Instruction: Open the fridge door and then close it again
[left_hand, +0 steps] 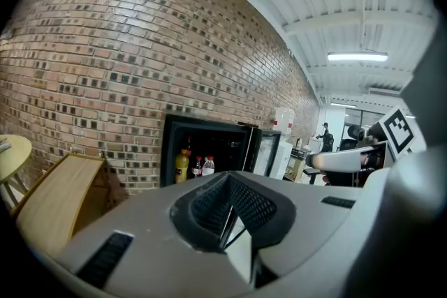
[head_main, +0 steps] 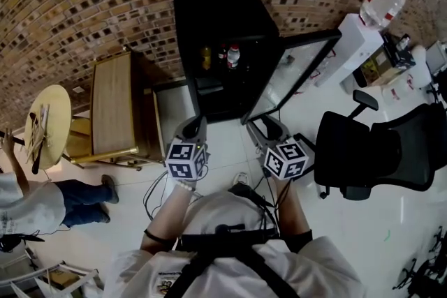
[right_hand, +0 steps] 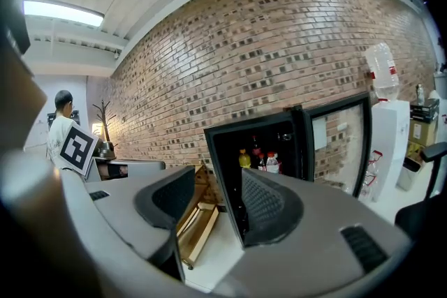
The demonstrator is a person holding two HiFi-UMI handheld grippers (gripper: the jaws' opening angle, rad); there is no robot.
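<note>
A small black fridge (head_main: 223, 24) stands against the brick wall, its glass door (head_main: 290, 77) swung wide open to the right. Bottles (head_main: 232, 56) stand on a shelf inside; they also show in both gripper views (left_hand: 195, 165) (right_hand: 262, 160). My left gripper (head_main: 193, 128) hovers in front of the fridge with its jaws together and nothing in them. My right gripper (head_main: 273, 128) is beside it, near the door's free edge, jaws apart and empty. Neither touches the fridge or the door (right_hand: 340, 143).
A wooden cabinet (head_main: 115, 108) stands left of the fridge, a round yellow table (head_main: 47, 123) further left with a person beside it. A black office chair (head_main: 377, 153) sits at the right, a white water dispenser (head_main: 363, 38) behind the open door.
</note>
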